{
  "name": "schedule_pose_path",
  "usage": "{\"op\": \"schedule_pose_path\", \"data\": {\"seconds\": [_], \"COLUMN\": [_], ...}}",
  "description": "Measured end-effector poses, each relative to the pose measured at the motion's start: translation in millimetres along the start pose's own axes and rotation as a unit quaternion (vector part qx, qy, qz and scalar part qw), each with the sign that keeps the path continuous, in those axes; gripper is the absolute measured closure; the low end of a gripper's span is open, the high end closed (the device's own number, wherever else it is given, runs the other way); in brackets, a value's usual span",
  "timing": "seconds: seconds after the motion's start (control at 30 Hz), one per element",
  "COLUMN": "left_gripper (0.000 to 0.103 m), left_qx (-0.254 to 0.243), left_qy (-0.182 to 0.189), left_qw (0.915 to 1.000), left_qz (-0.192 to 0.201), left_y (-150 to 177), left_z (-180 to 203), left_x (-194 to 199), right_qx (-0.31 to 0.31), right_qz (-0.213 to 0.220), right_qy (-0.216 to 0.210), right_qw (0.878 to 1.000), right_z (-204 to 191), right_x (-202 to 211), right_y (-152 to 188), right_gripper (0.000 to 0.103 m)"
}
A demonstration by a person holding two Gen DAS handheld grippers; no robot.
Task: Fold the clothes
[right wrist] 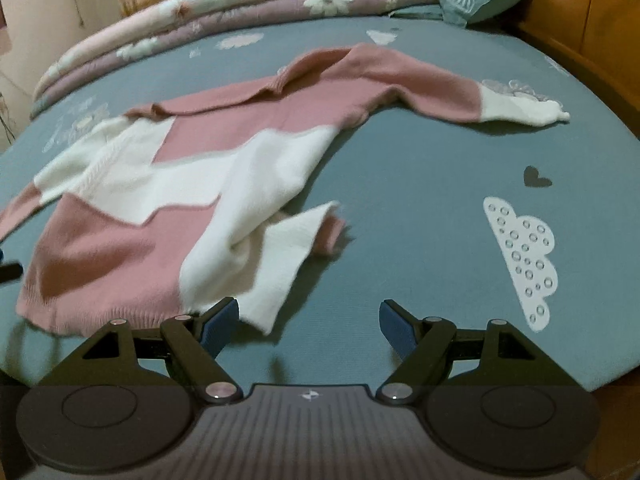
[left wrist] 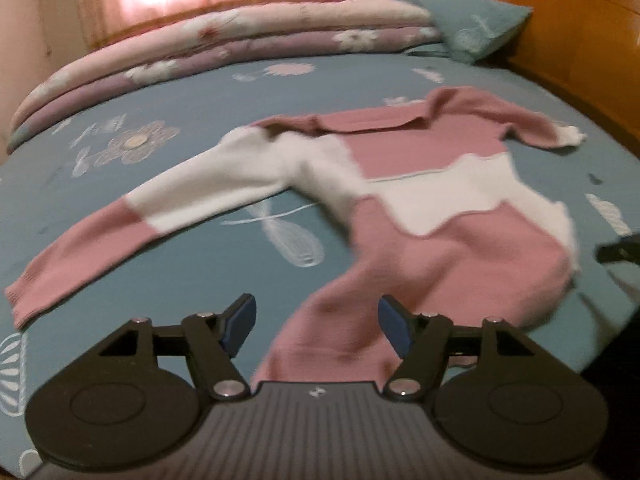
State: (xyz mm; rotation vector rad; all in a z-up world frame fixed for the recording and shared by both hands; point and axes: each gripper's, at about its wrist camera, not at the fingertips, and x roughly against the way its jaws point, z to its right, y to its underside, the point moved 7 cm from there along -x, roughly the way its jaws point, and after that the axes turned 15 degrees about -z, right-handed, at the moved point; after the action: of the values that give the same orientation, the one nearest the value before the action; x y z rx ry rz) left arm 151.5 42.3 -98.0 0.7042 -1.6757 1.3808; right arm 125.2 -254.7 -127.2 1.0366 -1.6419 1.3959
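Sweater (left wrist: 420,184) spread on bed (left wrist: 200,264), no legible writing

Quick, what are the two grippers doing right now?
Left gripper: open, holding nothing, over the sweater's hem.
Right gripper: open, holding nothing.

The bed (left wrist: 168,264) wore a teal printed sheet. On it lay a pink-and-white sweater (left wrist: 420,184), spread out, a folded quilt (left wrist: 224,40) along the far edge, and a pillow (left wrist: 476,20).

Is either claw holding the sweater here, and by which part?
Nothing is held. The left claw and right claw are both open above the sweater, which lies loose on the bed.
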Motion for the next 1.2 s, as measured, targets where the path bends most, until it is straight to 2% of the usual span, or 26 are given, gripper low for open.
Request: {"op": "schedule_pose_path", "data": {"seconds": [0.07, 0.13, 0.17, 0.23, 0.37, 0.53, 0.67, 0.77, 0.8, 0.83, 0.9, 0.93, 0.97, 1.2], "left_gripper": [0.030, 0.030, 0.030, 0.030, 0.030, 0.030, 0.030, 0.030, 0.030, 0.030, 0.030, 0.030, 0.029, 0.029], "left_qx": [-0.005, -0.011, -0.013, -0.012, -0.008, -0.008, -0.011, -0.014, -0.015, -0.019, -0.026, -0.029, -0.031, -0.038], "left_qy": [0.006, 0.014, 0.019, 0.026, 0.024, 0.020, 0.018, 0.012, 0.009, 0.009, 0.010, 0.010, 0.011, 0.008], "left_qw": [1.0000, 0.9998, 0.9997, 0.9995, 0.9994, 0.9991, 0.9987, 0.9984, 0.9983, 0.9983, 0.9982, 0.9982, 0.9981, 0.9982], "left_qz": [0.000, -0.002, -0.005, -0.011, -0.022, -0.036, -0.047, -0.054, -0.055, -0.054, -0.053, -0.052, -0.051, -0.046], "left_y": [1, 2, 4, 6, 9, 13, 16, 16, 16, 15, 15, 14, 14, 13], "left_z": [11, 21, 25, 29, 30, 31, 35, 40, 42, 45, 50, 51, 53, 60], "left_x": [0, 0, -1, -4, -9, -14, -18, -21, -21, -20, -19, -18, -17, -12], "right_qx": [-0.018, -0.048, -0.065, -0.110, -0.181, -0.207, -0.213, -0.222, -0.226, -0.228, -0.233, -0.236, -0.239, -0.214], "right_qz": [0.005, -0.001, -0.006, -0.026, -0.053, -0.064, -0.077, -0.075, -0.074, -0.073, -0.070, -0.066, -0.062, -0.020], "right_qy": [-0.006, -0.025, -0.042, -0.106, -0.200, -0.230, -0.288, -0.309, -0.310, -0.306, -0.298, -0.305, -0.311, -0.300], "right_qw": [1.000, 0.999, 0.997, 0.988, 0.962, 0.949, 0.930, 0.922, 0.920, 0.921, 0.923, 0.920, 0.918, 0.929], "right_z": [11, 23, 29, 39, 49, 46, 32, 28, 28, 30, 33, 34, 35, 31], "right_x": [-2, -8, -12, -22, -39, -60, -70, -80, -82, -83, -84, -84, -83, -45], "right_y": [-7, -13, -17, -22, -32, -39, -40, -43, -44, -43, -39, -37, -35, -33], "right_gripper": [0.024, 0.036, 0.040, 0.046, 0.047, 0.048, 0.049, 0.053, 0.061, 0.074, 0.084, 0.087, 0.089, 0.093]}}
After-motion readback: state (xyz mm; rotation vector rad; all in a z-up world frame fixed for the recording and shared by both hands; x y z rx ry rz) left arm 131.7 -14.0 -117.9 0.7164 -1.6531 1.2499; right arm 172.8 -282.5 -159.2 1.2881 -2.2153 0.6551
